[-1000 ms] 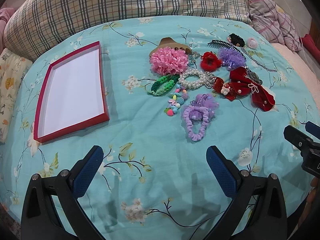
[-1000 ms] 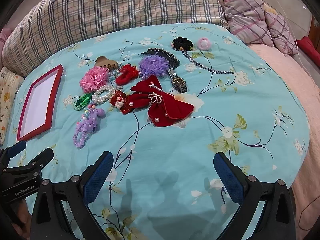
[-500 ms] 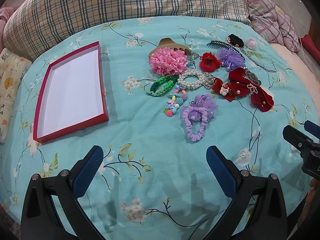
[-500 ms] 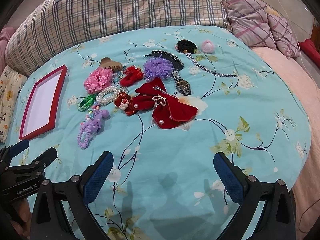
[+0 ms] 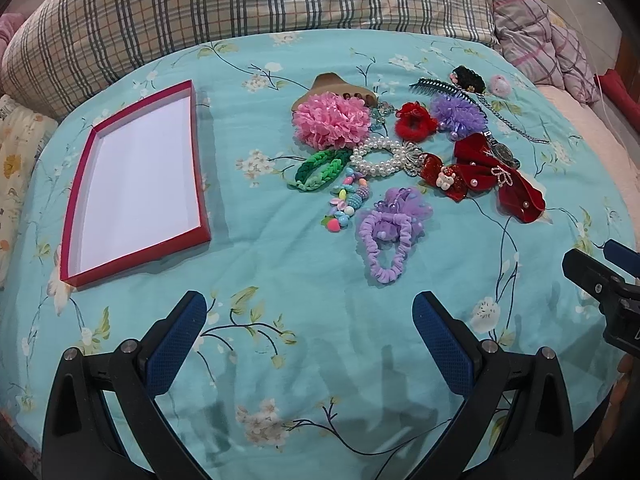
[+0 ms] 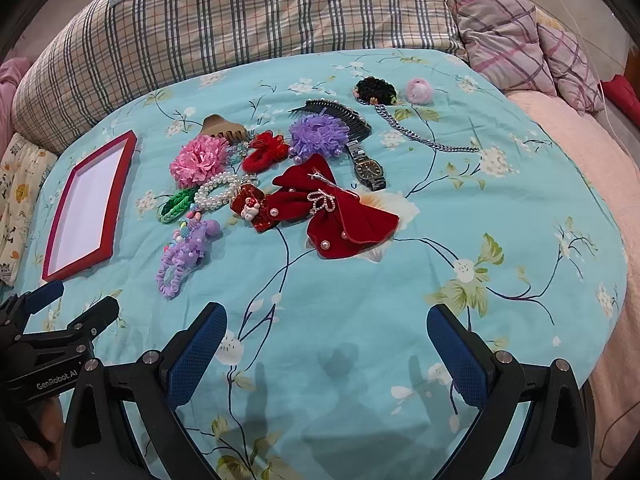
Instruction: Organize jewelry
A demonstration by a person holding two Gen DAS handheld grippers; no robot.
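Left gripper [image 5: 310, 340]: jaws spread wide, nothing between them, held low over bare quilt [image 5: 280, 280]. Right gripper [image 6: 326, 350]: jaws likewise wide apart and empty, over bare quilt nearer the bed's right side; the two tools sit side by side, each showing at the edge of the other's view. Ahead of the left jaws: purple scrunchie [image 5: 386, 236], nearest item of the heap. Behind it, touching or overlapping: bead string [image 5: 346, 202], green braid [image 5: 318, 170], pearl bracelet [image 5: 380, 158], pink flower [image 5: 330, 122] lying partly on a tan claw clip [image 5: 332, 88]. To the right: red scrunchie [image 5: 414, 122], purple flower [image 5: 458, 112], small red bow [image 6: 252, 206], large red bow [image 6: 340, 212], watch [image 6: 368, 168], black comb [image 6: 336, 112], chain [image 6: 424, 140], black hairpiece [image 6: 376, 90], pink pompom [image 6: 420, 90]. Tray [image 5: 202, 168]: red rim, white floor, nothing in it, set well apart to the left of the heap. Step in hand, by judgement: the outset, no piece yet sorted, both tools poised before a first pick. Next move calls for: advancing one tool to an outlying piece, the purple scrunchie being the likeliest for the left, closing on soft fabric without snagging the bead string just beside it, then carrying it leftward into the tray.
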